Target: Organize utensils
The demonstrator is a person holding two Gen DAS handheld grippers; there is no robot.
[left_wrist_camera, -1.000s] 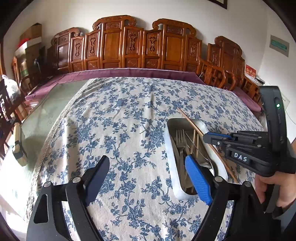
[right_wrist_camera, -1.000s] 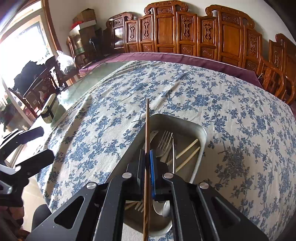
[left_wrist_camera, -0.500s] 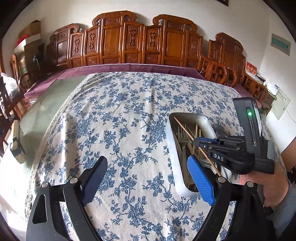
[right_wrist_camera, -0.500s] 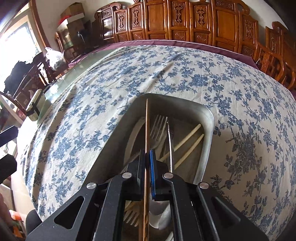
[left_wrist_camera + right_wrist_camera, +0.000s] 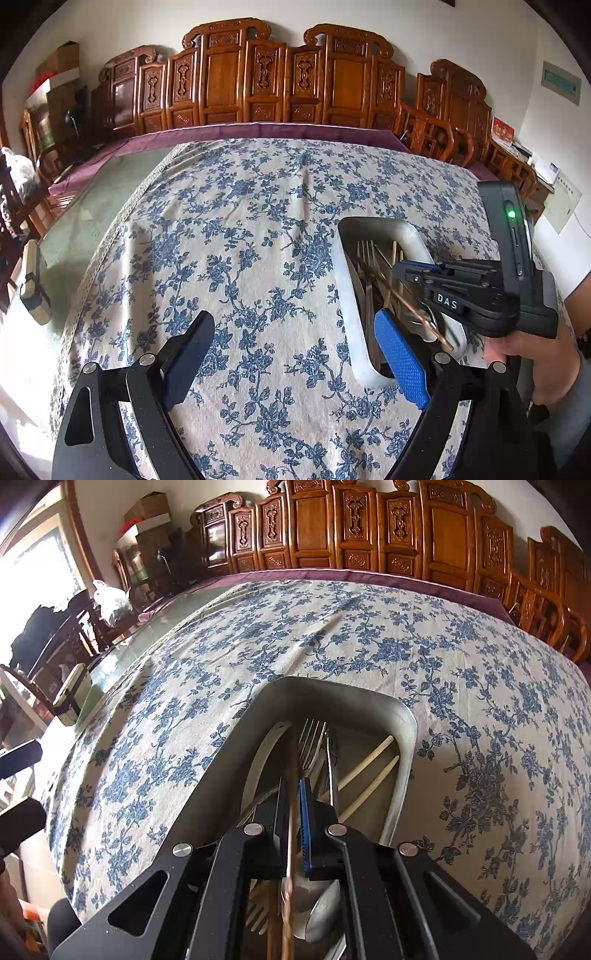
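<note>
A grey metal tray [image 5: 345,314] on the flowered tablecloth holds forks [image 5: 312,738], two pale chopsticks [image 5: 369,771], a metal spoon [image 5: 321,912] and a white curved utensil [image 5: 262,753]. My right gripper [image 5: 295,786] is shut on a thin brown chopstick [image 5: 293,760]. It hangs low over the tray, and the stick points lengthwise down among the forks. In the left wrist view, the right gripper [image 5: 400,267] is above the tray's near half, and the brown chopstick [image 5: 406,299] slants through it. My left gripper [image 5: 291,321] is open and holds nothing, over bare cloth left of the tray.
The blue-flowered tablecloth [image 5: 240,240] covers most of the table, with bare glass [image 5: 92,221] at the left. A small boxy object [image 5: 33,299] sits on the table's left edge. Carved wooden chairs [image 5: 258,74] line the far side. A hand [image 5: 532,350] holds the right gripper.
The right gripper has come down with the brown chopstick, from above the tray's rim to low inside it. The left gripper has stayed open over the cloth.
</note>
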